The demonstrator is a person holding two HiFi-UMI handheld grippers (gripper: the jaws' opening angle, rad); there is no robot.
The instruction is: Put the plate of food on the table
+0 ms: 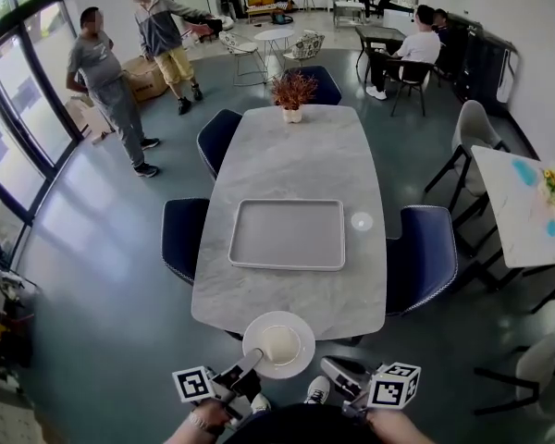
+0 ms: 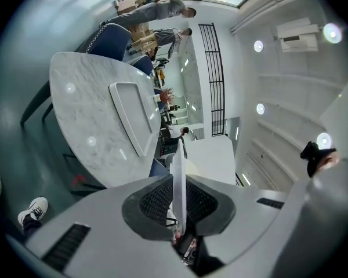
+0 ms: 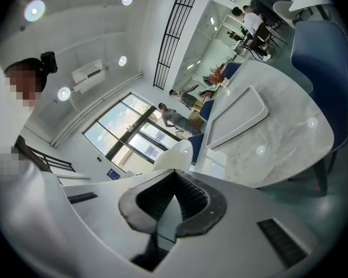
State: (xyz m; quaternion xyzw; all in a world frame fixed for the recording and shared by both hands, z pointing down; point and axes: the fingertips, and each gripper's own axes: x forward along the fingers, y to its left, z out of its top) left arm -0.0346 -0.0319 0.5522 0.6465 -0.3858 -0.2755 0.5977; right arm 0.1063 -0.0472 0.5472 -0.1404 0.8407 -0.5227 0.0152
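Lowest in the head view, the person's two hands each hold a gripper bearing a cube of square markers. The left gripper (image 1: 248, 363) has its fingers clamped on the near-left rim of a round white plate (image 1: 303, 361). In the left gripper view the plate (image 2: 178, 172) stands edge-on between the dark ribbed pads of that gripper (image 2: 178, 185), which press on it from both sides. A pale cream mound of food (image 1: 279, 343) sits in the plate's middle.

The right gripper (image 1: 339, 370) is just right of the plate and not touching it. Its fingers are together with nothing between them, and in its own view the white plate (image 3: 175, 154) shows just past the tips (image 3: 174, 174).

The plate overlaps the near end of the long grey marble table (image 1: 296, 155), though whether it rests on the top cannot be told. Farther along the table lie an empty grey rectangular tray (image 1: 236, 234) and a potted reddish plant (image 1: 292, 91) at the far end. Dark blue chairs (image 1: 424, 252) stand along both sides.
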